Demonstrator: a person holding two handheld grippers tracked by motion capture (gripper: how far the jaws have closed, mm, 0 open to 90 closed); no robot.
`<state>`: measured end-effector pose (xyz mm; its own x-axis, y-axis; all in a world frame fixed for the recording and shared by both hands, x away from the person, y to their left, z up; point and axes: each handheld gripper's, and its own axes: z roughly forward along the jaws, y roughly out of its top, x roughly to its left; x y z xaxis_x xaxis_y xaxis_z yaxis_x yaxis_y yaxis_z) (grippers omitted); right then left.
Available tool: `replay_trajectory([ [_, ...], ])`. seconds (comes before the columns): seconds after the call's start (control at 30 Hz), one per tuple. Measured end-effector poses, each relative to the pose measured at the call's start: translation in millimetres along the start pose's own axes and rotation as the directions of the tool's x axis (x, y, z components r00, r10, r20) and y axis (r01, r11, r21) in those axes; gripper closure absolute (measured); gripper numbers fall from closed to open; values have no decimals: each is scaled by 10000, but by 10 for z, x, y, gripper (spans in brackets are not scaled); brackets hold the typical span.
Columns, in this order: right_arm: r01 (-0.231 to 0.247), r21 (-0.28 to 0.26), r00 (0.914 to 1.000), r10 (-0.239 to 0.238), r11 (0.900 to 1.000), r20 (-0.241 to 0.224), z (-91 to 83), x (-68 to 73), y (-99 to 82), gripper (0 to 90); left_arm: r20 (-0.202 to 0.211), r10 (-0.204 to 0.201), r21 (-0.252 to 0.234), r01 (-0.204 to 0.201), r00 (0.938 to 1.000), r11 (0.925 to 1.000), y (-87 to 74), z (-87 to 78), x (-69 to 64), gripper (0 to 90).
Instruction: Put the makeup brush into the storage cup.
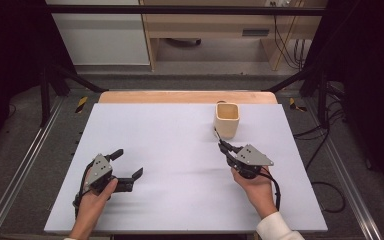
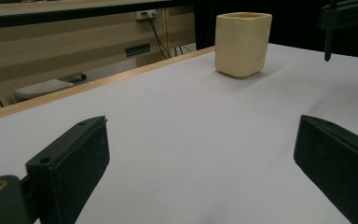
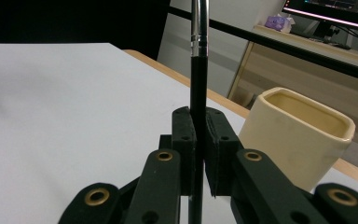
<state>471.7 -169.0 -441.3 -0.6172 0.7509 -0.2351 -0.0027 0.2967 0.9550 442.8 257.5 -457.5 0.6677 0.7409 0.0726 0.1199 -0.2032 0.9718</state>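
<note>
Right gripper (image 1: 223, 146) sitting just in front of the cream cup (image 1: 227, 120), fingers clamped tight on a thin black pen-like stick (image 3: 197, 93) with a silver band higher up. Can't really tell if it's a pen or a brush, tip cut off at the top of the right gripper view. Stick standing straight up between the pads there, running on down below them too. In the high view, barely a thin dark line poking out toward the cup's near wall; touching it or not, hard to say.

Cup upright, squarish with rounded corners, open mouth, parked toward the far right part of the pale worktop (image 1: 180, 150), not far from the wooden back edge. Looks empty from what's visible of the inside.

Left gripper (image 1: 129, 164) way over on the near left, well apart from the cup, fingers spread wide with nothing but bare worktop between them. Same cup in the left gripper view (image 2: 241, 43), far off at the top, with the other gripper and the stick hanging down beside it at the upper right.

Hands wrapped around both gripper bodies, white sleeve on the right one.
</note>
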Motion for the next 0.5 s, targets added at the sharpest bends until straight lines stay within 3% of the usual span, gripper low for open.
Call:
replay_trajectory([
  [0.5, -730, -207, 9973, 730, 9971, 0, -37, -81, -23, 836, 201, -254, -412, 262, 9995, 9988, 17, -47, 33, 27],
])
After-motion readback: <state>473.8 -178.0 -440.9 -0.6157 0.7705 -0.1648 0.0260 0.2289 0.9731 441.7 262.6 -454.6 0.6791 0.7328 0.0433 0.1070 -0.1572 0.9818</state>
